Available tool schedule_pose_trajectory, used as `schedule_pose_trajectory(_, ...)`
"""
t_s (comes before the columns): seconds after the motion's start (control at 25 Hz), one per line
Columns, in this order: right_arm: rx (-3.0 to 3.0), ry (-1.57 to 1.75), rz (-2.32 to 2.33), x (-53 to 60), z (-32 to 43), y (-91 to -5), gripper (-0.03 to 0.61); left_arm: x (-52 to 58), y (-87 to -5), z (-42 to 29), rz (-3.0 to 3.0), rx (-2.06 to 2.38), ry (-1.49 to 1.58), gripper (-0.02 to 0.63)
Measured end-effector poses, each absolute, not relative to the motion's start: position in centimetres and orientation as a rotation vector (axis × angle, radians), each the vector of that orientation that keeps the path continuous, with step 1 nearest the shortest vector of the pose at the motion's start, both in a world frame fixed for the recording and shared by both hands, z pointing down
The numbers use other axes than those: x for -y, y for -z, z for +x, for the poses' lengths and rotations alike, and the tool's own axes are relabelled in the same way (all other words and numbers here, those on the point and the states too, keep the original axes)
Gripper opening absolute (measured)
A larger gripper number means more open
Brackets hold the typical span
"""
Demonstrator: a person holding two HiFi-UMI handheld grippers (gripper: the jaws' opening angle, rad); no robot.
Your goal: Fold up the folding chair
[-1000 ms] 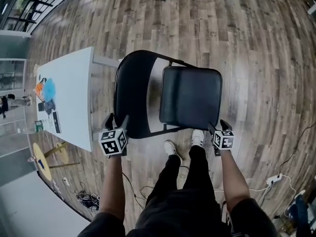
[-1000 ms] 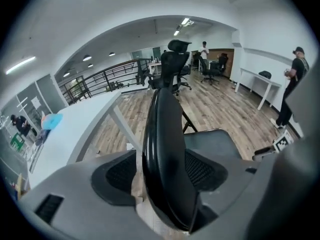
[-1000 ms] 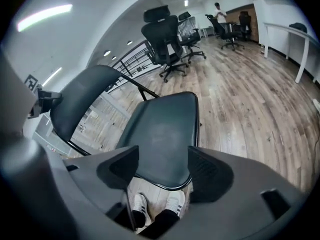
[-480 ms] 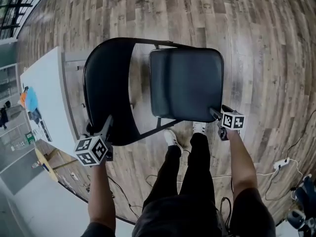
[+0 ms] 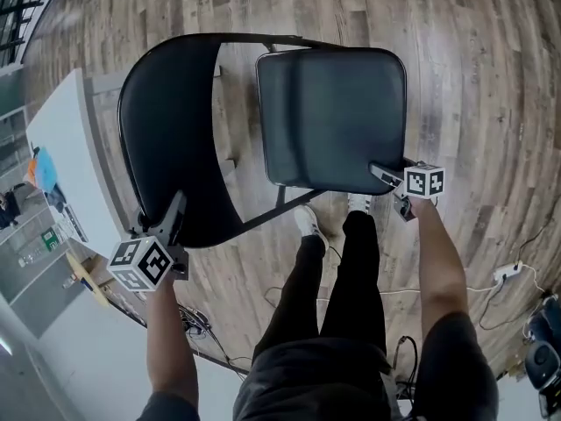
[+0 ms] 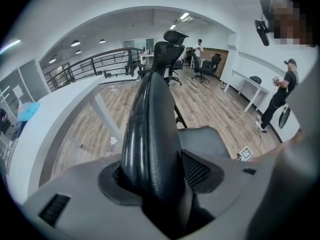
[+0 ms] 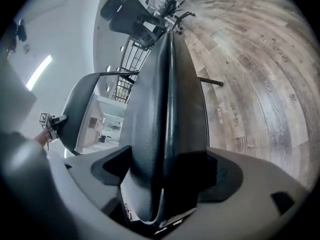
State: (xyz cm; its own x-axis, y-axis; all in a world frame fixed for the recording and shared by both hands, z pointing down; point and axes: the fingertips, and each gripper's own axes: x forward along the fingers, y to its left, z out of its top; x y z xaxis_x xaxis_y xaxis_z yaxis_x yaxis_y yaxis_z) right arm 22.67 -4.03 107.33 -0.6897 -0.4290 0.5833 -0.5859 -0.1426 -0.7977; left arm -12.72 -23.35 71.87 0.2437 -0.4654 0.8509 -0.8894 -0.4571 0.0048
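Wood-plank flooring [image 5: 473, 77] fills the head view, with a white worktop [image 5: 66, 165] bearing a few small items at the left edge. Between them stands the folding chair [image 5: 263, 121], unfolded, just in front of the person's legs [image 5: 351, 270]. Its curved black backrest [image 5: 166, 130] is on the left and its padded black seat [image 5: 333, 117] on the right.

At the near lower end of the backrest are the left tongs [image 5: 175, 209]. They are closing, and the left gripper view shows the backrest's rounded rim running straight up between the two pads, filling the gap and meeting both.

Clamped over the seat's near right corner are the right tongs [image 5: 379, 169]. They are widening, yet in the right gripper view the thick seat edge still sits wedged between the pads, touching each side, with the backrest visible off to the left.

Both tongs sit at the chair's near side, well apart, one on each part.
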Motion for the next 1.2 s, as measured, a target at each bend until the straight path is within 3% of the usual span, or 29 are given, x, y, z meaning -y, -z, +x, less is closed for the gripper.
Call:
schedule_pose_trajectory(0.28, 1.959, -2.007, 1.185, 4.0, 22.6, -106.0, 0.391, 22.8, -70.3, -11.7, 2.042, 1.215, -1.089, 0.215)
schedule_pose_trajectory(0.72, 2.001, -2.017, 1.179, 5.8, 18.9, -97.0, 0.382, 22.0, -63.1, -9.3, 2.095, 1.189, -0.942, 0.127)
schedule_pose_trajectory(1.2, 2.156, -1.936, 1.108, 8.1, 9.4, -83.0, 0.331, 21.7, -55.5, -11.5, 2.141, 1.121, -0.897, 0.071)
